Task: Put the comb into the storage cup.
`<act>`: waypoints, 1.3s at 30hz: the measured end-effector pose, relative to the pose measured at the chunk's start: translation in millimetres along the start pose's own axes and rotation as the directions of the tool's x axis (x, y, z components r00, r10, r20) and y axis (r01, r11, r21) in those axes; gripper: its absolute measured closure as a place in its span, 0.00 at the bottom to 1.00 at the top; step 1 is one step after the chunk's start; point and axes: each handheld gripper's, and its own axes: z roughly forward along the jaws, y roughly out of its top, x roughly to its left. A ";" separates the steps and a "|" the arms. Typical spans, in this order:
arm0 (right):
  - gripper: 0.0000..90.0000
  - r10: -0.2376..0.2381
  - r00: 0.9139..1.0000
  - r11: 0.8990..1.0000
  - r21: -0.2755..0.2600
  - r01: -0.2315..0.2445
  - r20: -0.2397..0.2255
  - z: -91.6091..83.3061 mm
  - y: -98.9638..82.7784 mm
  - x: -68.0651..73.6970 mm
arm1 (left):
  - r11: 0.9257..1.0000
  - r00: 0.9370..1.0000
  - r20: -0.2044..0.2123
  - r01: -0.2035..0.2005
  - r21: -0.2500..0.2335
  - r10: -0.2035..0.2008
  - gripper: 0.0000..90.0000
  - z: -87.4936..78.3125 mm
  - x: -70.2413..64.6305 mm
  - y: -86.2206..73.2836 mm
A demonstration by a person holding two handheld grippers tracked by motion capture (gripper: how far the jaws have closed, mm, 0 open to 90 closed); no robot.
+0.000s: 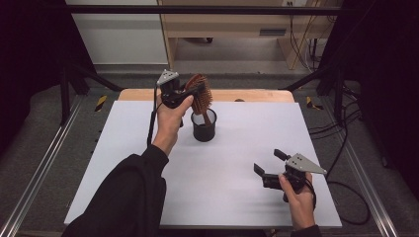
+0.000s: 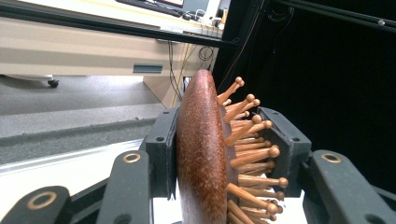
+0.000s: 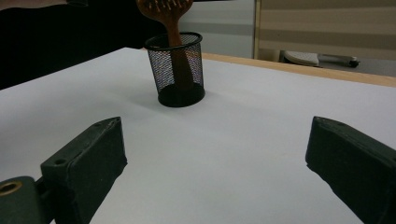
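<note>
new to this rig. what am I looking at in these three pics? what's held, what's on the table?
There is no robot: a person holds a two-jaw tool in each hand. The high view looks down on the white table; the other two pictures come from cameras riding on each tool.

The left hand-held gripper is shut on the head of a brown wooden hairbrush with peg bristles, whose handle stands inside a black wire-mesh cup.

The right hand-held gripper is open and holds nothing, low over the table nearer the person.
</note>
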 end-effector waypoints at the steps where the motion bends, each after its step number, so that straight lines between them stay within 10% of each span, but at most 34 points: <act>1: 0.06 0.001 1.000 1.000 0.000 -0.001 0.000 0.1 -0.1 0.0 | 1.000 1.000 -0.002 -0.001 0.001 0.001 0.58 -0.1 0.3 -0.4; 39: 0.05 0.014 1.000 1.000 -0.004 -0.014 -0.017 -0.1 -0.5 -0.8 | 0.999 1.000 0.006 0.030 0.015 -0.030 0.57 7.1 7.0 -11.0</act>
